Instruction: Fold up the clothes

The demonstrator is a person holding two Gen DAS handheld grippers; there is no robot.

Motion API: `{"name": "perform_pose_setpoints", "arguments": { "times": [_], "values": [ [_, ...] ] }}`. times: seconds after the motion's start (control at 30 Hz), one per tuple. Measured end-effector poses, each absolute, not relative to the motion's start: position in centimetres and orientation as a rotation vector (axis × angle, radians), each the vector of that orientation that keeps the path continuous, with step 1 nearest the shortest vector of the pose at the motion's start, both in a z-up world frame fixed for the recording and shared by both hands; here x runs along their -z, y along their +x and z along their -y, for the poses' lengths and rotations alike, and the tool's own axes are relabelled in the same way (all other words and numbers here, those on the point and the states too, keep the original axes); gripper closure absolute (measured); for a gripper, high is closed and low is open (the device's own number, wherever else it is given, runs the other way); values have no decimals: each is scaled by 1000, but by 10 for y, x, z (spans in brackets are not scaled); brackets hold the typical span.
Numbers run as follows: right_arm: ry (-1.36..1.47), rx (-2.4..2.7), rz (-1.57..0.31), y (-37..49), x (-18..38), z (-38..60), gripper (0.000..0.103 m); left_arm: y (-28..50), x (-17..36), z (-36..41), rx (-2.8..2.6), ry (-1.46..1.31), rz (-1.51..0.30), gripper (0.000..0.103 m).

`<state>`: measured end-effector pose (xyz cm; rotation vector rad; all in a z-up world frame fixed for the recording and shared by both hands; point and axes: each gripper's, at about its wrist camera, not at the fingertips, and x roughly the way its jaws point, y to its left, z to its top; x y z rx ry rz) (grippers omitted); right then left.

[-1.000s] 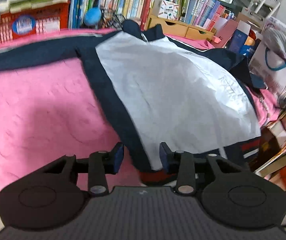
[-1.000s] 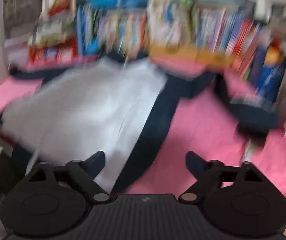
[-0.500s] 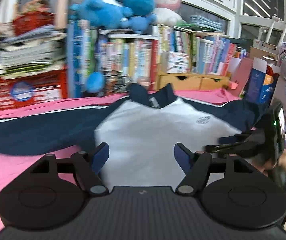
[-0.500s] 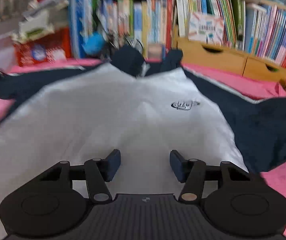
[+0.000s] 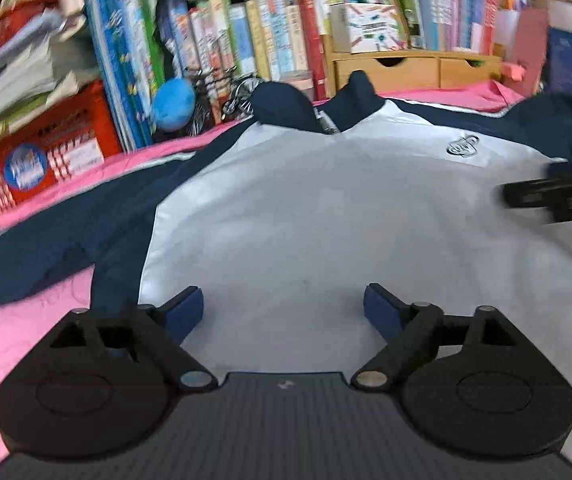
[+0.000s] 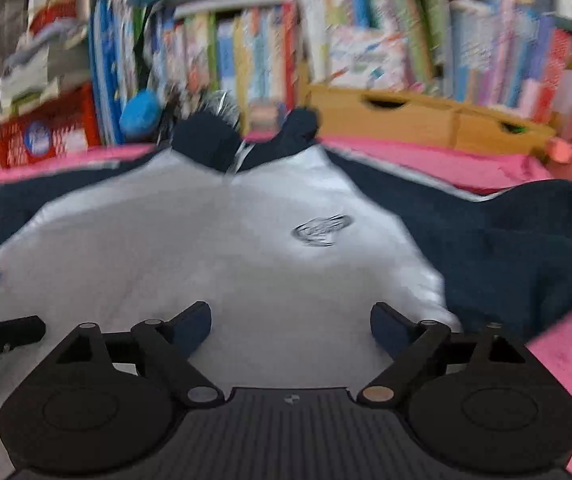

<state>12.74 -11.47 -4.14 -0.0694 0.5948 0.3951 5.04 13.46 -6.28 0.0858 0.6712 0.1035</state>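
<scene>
sleeve [image 5: 26, 248] ends cut off, books [image 6: 366, 52] blurred – titles unreadable

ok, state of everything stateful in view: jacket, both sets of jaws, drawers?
jacket: spread flat, front up, on the pink cover, unfolded
left gripper: jaws opening, nothing between them
right gripper: jaws opening, nothing between them
wooden drawers: shut

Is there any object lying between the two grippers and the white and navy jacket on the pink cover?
Nothing visible does. The left gripper and right gripper, jaws opening with nothing between them, hover directly over the white and navy jacket.
</scene>
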Motion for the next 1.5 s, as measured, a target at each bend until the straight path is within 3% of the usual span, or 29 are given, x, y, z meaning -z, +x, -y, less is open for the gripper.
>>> {"name": "perform_pose_setpoints", "arguments": {
  "times": [0.27, 0.47, 0.63, 0.67, 0.7, 0.73, 0.83, 1.03, 1.17, 1.27, 1.3, 1.37, 1.43, 1.5],
  "values": [
    [111, 11, -411, 69, 8, 286, 12, 54, 62, -140, -107, 48, -683, 6],
    [459, 383, -480, 86, 21, 420, 12, 55, 62, -145, -103, 19, -692, 4],
    [608, 392, -567, 127, 45, 448, 15, 56, 63, -148, -102, 2, -697, 3],
    [585, 396, -567, 133, 46, 443, 23, 56, 63, -148, -102, 1, -698, 3],
    [547, 401, -564, 140, 45, 437, 62, 56, 63, -148, -101, 0, -698, 3],
    [481, 409, -555, 145, 38, 429, 75, 56, 63, -149, -101, -2, -698, 3],
    [242, 420, -492, 156, 11, 397, 80, 56, 63, -149, -100, -6, -700, 3],
    [-261, 441, -156, 152, -68, 332, 82, 56, 63, -150, -98, -15, -701, 3],
    [-565, 554, -84, 176, -66, 321, 82, 56, 63, -151, -97, -19, -702, 3],
    [-730, 586, -135, 200, -36, 323, 82, 57, 63, -150, -98, -18, -702, 2],
    [-810, 589, -162, 206, -21, 319, 78, 57, 63, -150, -98, -19, -702, 2],
    [-894, 567, -238, 216, 5, 314, 55, 57, 63, -150, -97, -20, -703, 2],
    [-938, 529, -326, 225, 27, 310, 2, 57, 62, -150, -96, -21, -703, 2],
    [-976, 497, -407, 232, 47, 307, 0, 58, 62, -151, -95, -22, -703, 2]
  ]
}}
